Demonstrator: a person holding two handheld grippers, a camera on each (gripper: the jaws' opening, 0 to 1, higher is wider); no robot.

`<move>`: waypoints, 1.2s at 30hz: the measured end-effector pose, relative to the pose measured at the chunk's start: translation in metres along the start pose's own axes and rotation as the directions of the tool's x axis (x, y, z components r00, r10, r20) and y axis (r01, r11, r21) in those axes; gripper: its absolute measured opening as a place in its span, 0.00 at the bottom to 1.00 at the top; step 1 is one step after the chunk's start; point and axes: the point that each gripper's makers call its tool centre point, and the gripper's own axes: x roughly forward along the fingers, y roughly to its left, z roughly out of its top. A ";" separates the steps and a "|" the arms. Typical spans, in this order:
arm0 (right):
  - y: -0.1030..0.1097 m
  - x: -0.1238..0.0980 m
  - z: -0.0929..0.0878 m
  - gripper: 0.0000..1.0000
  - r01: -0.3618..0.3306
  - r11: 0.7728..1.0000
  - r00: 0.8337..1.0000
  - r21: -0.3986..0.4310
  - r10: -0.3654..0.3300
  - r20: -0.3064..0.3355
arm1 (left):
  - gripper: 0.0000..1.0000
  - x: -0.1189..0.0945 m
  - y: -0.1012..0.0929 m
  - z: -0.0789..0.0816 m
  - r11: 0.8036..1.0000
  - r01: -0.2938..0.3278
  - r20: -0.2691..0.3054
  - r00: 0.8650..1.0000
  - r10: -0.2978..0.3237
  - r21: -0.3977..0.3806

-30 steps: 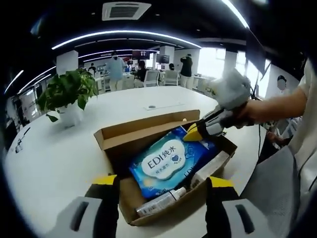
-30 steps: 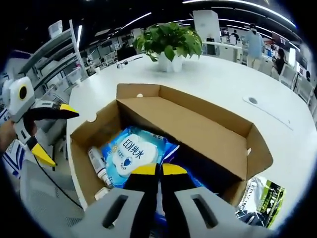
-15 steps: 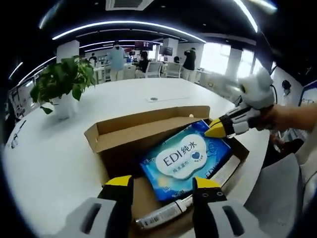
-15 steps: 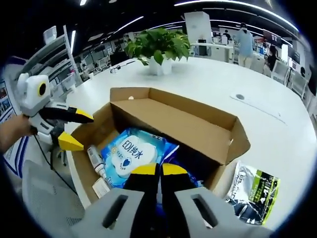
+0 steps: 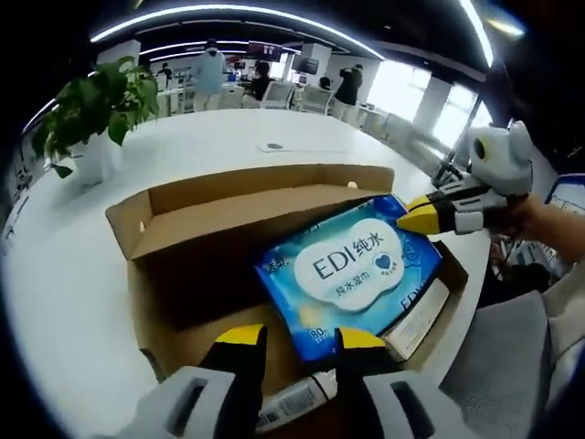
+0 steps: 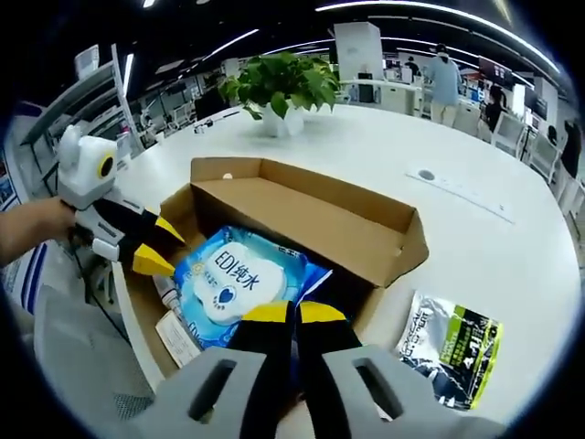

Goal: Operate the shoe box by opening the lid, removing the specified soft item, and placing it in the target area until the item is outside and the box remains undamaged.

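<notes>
The open cardboard shoe box (image 5: 228,194) (image 6: 302,212) stands on the white table with its lid folded back. A blue pack of wipes (image 5: 352,270) (image 6: 224,279) marked "EDI" is tilted up out of the box. My right gripper (image 6: 292,314) (image 5: 419,216) is shut on the pack's edge. My left gripper (image 5: 300,338) (image 6: 157,247) is open, its yellow-tipped jaws on either side of the pack's opposite corner, close to it; whether they touch it I cannot tell.
A tube (image 5: 294,402) and a flat white carton (image 5: 416,320) lie in the box under the pack. A green-and-black packet (image 6: 452,343) lies on the table (image 6: 475,238) beside the box. A potted plant (image 6: 274,87) stands farther back, with people beyond it.
The right gripper has lifted the wipes pack higher out of the box. The left gripper has come up to the pack's corner and its jaws have narrowed.
</notes>
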 end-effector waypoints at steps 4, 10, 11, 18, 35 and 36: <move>-0.002 -0.001 -0.002 0.00 0.006 1.000 1.000 -0.012 -0.006 -0.002 | 0.28 0.015 0.002 -0.006 0.998 0.031 -0.030 0.999 -0.033 -0.061; -0.004 -0.002 -0.004 0.00 0.004 1.000 1.000 0.002 -0.004 0.002 | 0.26 0.022 0.000 -0.008 0.985 0.069 -0.031 0.997 -0.075 -0.158; -0.004 -0.002 -0.004 0.00 0.004 1.000 1.000 0.001 -0.004 0.002 | 0.25 0.023 0.000 -0.008 0.982 0.074 -0.033 0.996 -0.081 -0.172; -0.002 -0.002 -0.004 0.00 0.002 1.000 1.000 0.029 -0.002 0.012 | 0.16 0.026 -0.001 -0.008 0.962 0.094 -0.017 0.995 -0.101 -0.256; -0.001 -0.012 0.002 0.00 -0.003 0.991 0.998 0.135 -0.006 0.064 | 0.01 0.012 -0.006 0.002 0.960 0.071 -0.002 0.997 -0.074 -0.270; -0.001 -0.013 0.003 0.00 -0.004 0.990 0.998 0.140 -0.005 0.069 | 0.01 0.010 -0.007 0.003 0.962 0.072 0.003 0.997 -0.074 -0.264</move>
